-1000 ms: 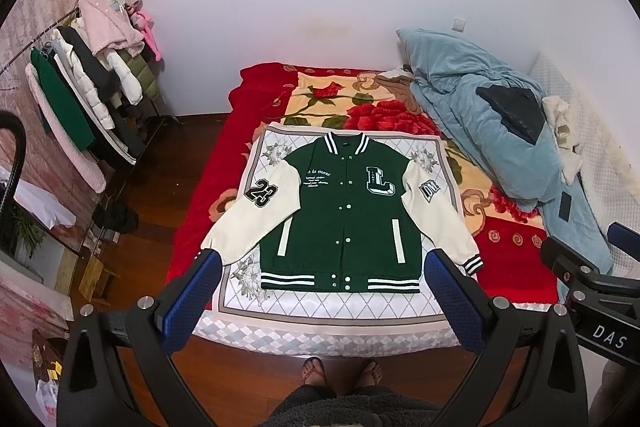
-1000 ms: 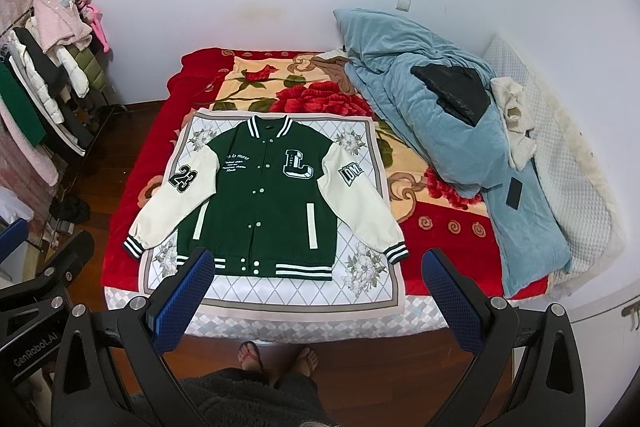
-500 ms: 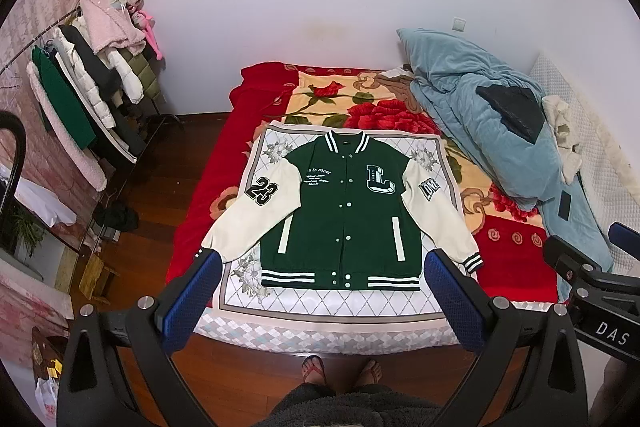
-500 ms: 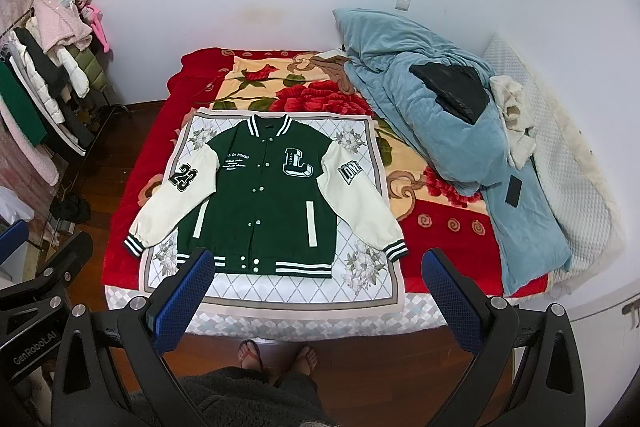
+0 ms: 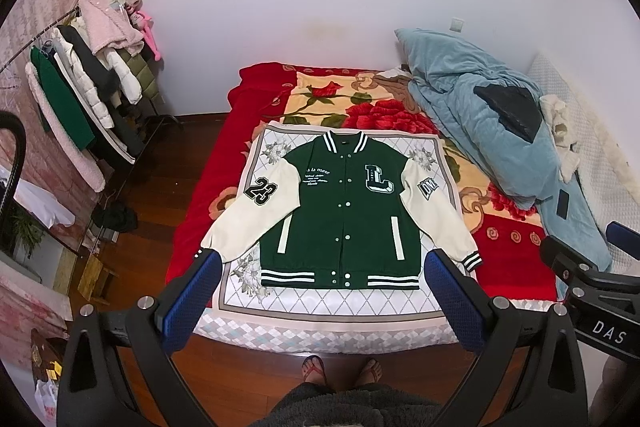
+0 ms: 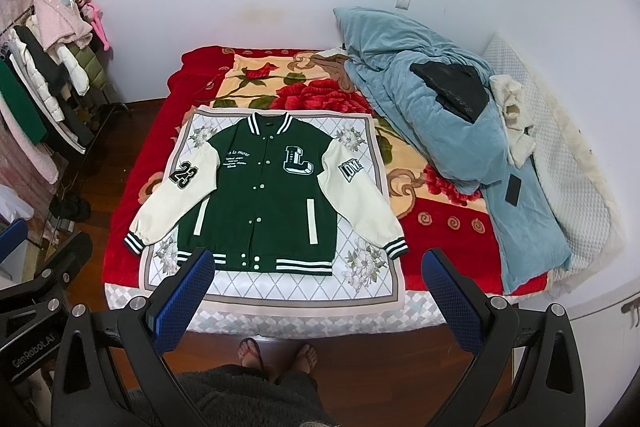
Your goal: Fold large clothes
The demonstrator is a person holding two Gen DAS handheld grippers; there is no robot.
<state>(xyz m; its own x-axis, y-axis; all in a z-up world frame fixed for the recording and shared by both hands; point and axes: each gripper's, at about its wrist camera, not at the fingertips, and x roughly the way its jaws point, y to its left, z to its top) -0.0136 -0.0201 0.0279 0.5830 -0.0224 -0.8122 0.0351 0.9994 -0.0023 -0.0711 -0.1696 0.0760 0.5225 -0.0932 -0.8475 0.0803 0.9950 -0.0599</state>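
A green varsity jacket (image 5: 344, 215) (image 6: 264, 211) with cream sleeves lies flat, front up and buttoned, on a white diamond-patterned cloth (image 5: 332, 297) (image 6: 296, 287) at the foot of the bed. Both sleeves spread outward. My left gripper (image 5: 324, 271) is open, held in the air short of the bed, with nothing between its blue pads (image 5: 188, 307). My right gripper (image 6: 316, 271) is likewise open and empty, high above the floor before the jacket's hem. Each gripper's black frame shows at the edge of the other's view.
A red floral blanket (image 5: 320, 99) covers the bed. A crumpled blue quilt (image 6: 444, 115) with a black garment and a phone (image 6: 513, 190) fills the right side. A clothes rack (image 5: 76, 95) stands at left. A person's feet in sandals (image 6: 276, 353) stand on the wooden floor.
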